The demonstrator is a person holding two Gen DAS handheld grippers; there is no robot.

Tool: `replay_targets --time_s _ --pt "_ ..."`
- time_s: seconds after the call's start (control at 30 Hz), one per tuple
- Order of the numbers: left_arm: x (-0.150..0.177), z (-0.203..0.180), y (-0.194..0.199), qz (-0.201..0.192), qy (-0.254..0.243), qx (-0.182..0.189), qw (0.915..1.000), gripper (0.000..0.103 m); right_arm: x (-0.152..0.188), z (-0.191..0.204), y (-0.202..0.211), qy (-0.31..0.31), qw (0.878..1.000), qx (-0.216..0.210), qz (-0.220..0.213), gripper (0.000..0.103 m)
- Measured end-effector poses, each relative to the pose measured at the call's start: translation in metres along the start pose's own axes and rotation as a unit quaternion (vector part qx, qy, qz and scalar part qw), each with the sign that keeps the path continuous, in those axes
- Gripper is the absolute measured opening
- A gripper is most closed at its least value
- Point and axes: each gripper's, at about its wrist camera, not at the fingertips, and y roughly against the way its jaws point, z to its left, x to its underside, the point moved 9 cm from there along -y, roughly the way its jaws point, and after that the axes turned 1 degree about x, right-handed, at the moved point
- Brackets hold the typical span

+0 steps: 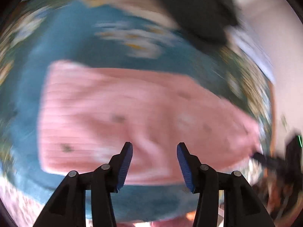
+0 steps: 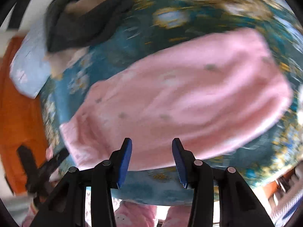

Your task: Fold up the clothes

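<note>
A pink garment with small dark spots lies folded flat on a teal flowered cloth. Both views are motion-blurred. My left gripper is open and empty, hovering above the garment's near edge. My right gripper is open and empty, above the near edge of the same pink garment. The right gripper also shows at the right edge of the left wrist view, near the garment's right end. The left gripper shows at the lower left of the right wrist view, by the garment's left end.
A dark garment lies at the far side of the cloth; it also shows in the right wrist view. A pale blue folded piece lies beside it. An orange surface is at the left.
</note>
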Motion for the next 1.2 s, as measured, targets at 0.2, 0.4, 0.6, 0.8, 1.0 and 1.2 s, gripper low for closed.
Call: replay_targets --time_s 0.2,0.4,0.6,0.8,1.0,1.2 --pt "-0.004 0.094 0.003 0.011 0.066 -0.096 0.9932 0.053 0.018 0.133 -0.082 0.113 0.987 -0.078 0.079 0.056" --pt "0.013 0.134 0.022 0.023 0.061 -0.098 0.993 0.053 0.022 0.184 -0.162 0.124 0.984 -0.059 0.117 0.056" --pt "0.016 0.165 0.035 0.029 0.055 -0.094 0.9936 0.053 0.019 0.174 -0.184 0.071 0.991 -0.016 0.115 0.049" --pt "-0.001 0.166 0.029 0.032 0.049 -0.081 0.995 0.053 0.016 0.189 -0.148 0.076 0.991 -0.078 0.082 0.01" --pt "-0.003 0.148 0.021 0.042 0.025 -0.076 0.9959 0.053 0.003 0.127 -0.13 0.006 0.998 -0.039 0.044 0.009" --pt "-0.007 0.114 0.009 0.044 -0.008 -0.08 0.9958 0.053 0.01 0.117 -0.167 0.017 0.997 0.022 0.078 0.014"
